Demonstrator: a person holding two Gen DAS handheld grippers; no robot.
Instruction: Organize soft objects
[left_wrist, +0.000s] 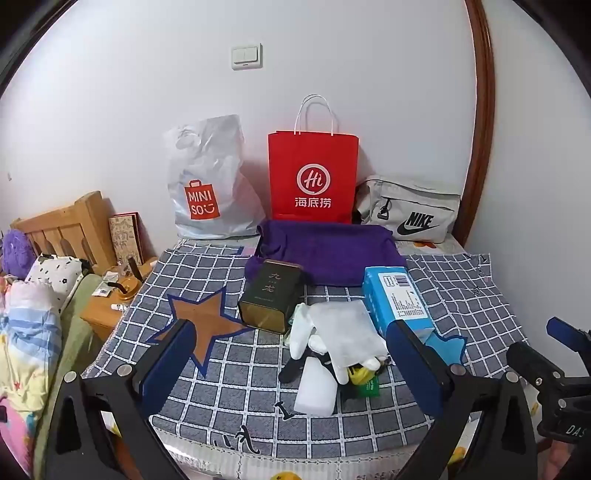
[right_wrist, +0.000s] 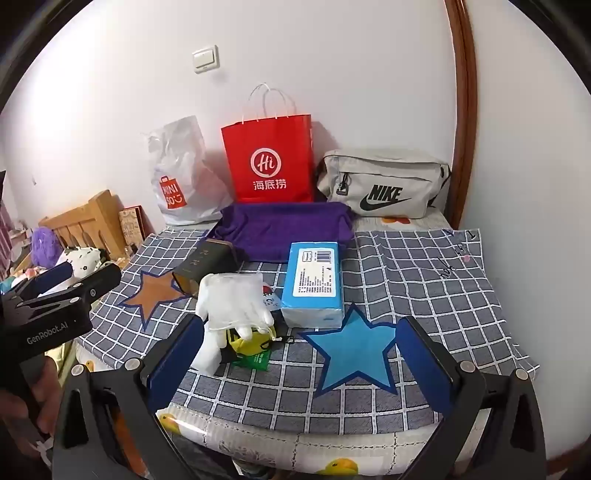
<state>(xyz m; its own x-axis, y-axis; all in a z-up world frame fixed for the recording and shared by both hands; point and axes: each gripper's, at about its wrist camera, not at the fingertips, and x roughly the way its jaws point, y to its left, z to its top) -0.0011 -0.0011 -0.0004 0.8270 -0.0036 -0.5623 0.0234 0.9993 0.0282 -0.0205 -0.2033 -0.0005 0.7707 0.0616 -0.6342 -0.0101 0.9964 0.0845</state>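
Note:
A small heap of soft items lies on the grey checked cloth: white gloves under a clear plastic bag, a white sponge block, and yellow and green packets. A purple towel lies folded behind them. A blue tissue pack and a dark tea tin flank the heap. My left gripper is open and empty in front of the heap. My right gripper is open and empty above the blue star.
A white Miniso bag, a red paper bag and a grey Nike pouch stand against the wall. A wooden headboard and nightstand are at the left, with bedding beside them. A brown star patch marks the cloth.

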